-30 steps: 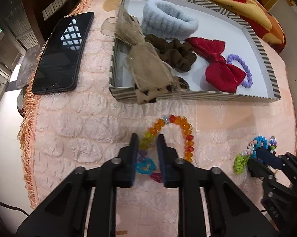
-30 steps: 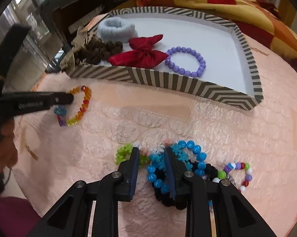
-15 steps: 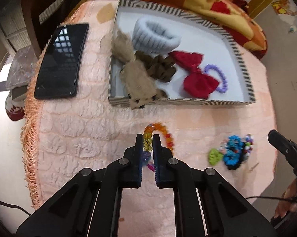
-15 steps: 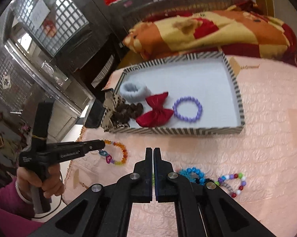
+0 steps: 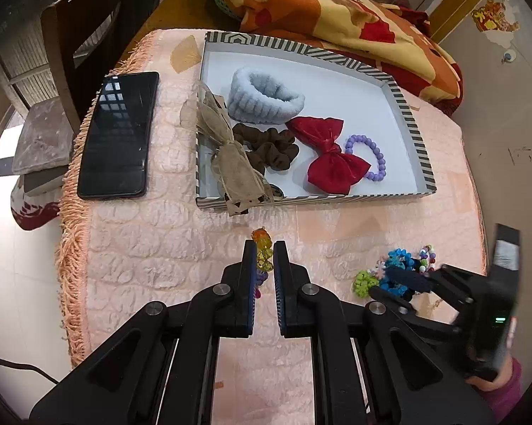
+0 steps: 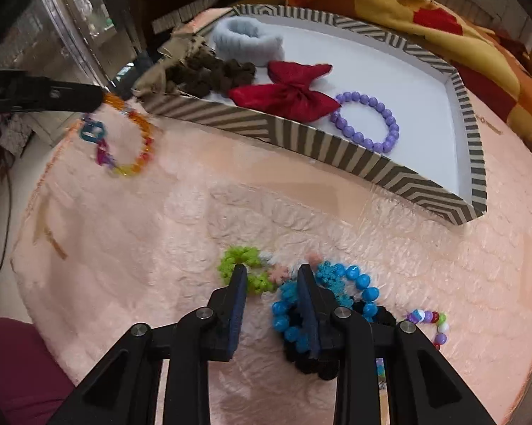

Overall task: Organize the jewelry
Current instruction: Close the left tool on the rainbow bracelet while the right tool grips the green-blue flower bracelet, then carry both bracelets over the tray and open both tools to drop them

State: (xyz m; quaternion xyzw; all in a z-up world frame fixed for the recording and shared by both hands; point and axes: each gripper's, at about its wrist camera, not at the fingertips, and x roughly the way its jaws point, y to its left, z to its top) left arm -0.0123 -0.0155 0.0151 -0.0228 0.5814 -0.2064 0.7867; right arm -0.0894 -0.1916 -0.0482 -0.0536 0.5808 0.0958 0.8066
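Two pairs of tongs work at once over the pink quilted surface (image 5: 167, 255). The left tongs (image 5: 265, 248) are pinching the rainbow bead bracelet (image 6: 126, 141) at its orange-yellow end, so in the right wrist view the loop hangs free from their tips, probably bound for the striped tray (image 5: 413, 131) just ahead. The right tongs (image 6: 271, 276) have just been opening and now stand slightly spread, straddling the near edge of the heap of bracelets (image 6: 322, 294) without pressing on anything I can see; a green fuzzy ring (image 6: 244, 265) sits at the left tip and blue beads (image 6: 363, 285) beyond the right one. The tray ahead of both already holds a grey fluffy band (image 5: 264, 95), a brown scrunchie (image 5: 269, 145), a red bow (image 5: 331, 157) and a purple bead bracelet (image 5: 370, 157). A beige ribbon bow (image 5: 236, 163) drapes over the tray's near wall, straight ahead of the left tongs, and could snag the dangling loop. To their far left lies a black phone (image 5: 119, 136).
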